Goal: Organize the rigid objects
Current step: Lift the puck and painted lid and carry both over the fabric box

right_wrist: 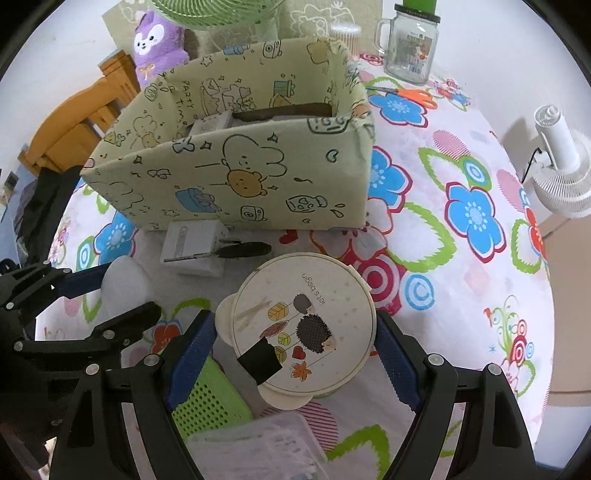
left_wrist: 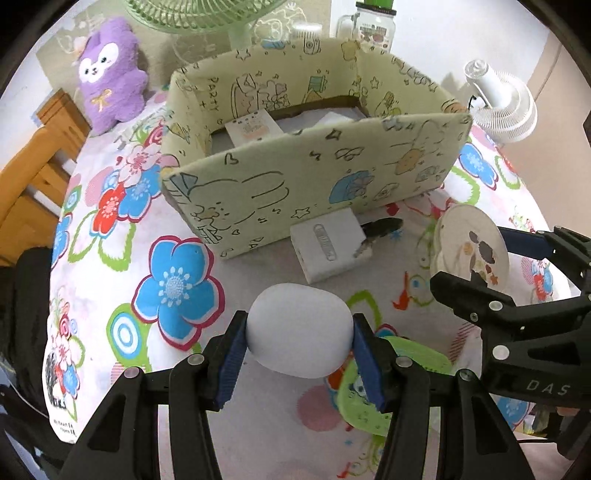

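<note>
My left gripper (left_wrist: 299, 354) is shut on a smooth white egg-shaped object (left_wrist: 298, 328), held above the flowered tablecloth; it also shows in the right wrist view (right_wrist: 123, 286). My right gripper (right_wrist: 295, 343) is shut on a round cream container with a hedgehog-print lid (right_wrist: 303, 326), also in the left wrist view (left_wrist: 471, 251). A pale yellow cartoon-print storage box (left_wrist: 314, 173) stands open ahead of both grippers (right_wrist: 236, 177), with white boxes inside. A white adapter box (left_wrist: 327, 243) and a black-handled tool (right_wrist: 240, 251) lie at the box's near wall.
A green perforated basket (right_wrist: 207, 402) and a clear plastic case (right_wrist: 258, 443) lie under the right gripper. A purple plush (left_wrist: 109, 74), a green fan (left_wrist: 207, 14), a glass jar mug (right_wrist: 410, 44), orange scissors (right_wrist: 413, 96) and a white mini fan (right_wrist: 561, 166) ring the table.
</note>
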Demonstrator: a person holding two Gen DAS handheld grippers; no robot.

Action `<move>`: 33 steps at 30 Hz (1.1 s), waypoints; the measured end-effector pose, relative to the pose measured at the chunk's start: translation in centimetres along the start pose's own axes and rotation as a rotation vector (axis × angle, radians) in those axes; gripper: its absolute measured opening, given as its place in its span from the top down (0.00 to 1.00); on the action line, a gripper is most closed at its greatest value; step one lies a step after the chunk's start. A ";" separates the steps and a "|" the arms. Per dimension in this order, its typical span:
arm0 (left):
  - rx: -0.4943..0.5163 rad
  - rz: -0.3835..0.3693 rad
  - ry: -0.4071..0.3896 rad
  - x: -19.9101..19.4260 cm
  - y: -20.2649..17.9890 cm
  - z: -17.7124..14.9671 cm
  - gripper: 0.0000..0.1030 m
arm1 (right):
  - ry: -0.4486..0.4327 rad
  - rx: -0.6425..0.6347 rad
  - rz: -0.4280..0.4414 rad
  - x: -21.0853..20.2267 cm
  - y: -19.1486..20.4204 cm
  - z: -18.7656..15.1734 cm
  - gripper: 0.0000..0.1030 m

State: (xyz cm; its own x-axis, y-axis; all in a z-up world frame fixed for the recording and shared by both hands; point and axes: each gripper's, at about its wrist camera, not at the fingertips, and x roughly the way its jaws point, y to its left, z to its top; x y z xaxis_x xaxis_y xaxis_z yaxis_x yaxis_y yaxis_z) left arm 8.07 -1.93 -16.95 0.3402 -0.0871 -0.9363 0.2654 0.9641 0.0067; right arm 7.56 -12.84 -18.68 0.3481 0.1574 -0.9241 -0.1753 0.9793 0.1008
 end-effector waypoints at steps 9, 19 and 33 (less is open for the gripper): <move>-0.062 0.008 -0.049 -4.0 -0.4 -1.8 0.45 | -0.039 -0.031 -0.004 -2.7 -0.6 -0.2 0.17; -0.091 -0.017 -0.096 -6.4 -0.3 -1.3 0.45 | -0.081 -0.057 -0.015 -5.2 -0.9 0.5 0.17; -0.096 -0.012 -0.135 -9.4 -0.3 0.1 0.45 | -0.126 -0.055 -0.024 -8.4 -0.5 1.5 0.17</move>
State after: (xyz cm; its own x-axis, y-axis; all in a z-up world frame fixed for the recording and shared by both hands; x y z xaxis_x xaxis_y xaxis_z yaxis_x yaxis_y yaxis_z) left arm 4.87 -1.40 -8.08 0.4577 -0.1255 -0.8802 0.1849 0.9818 -0.0438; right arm 6.15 -14.43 -10.43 0.4655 0.1520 -0.8719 -0.2147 0.9751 0.0553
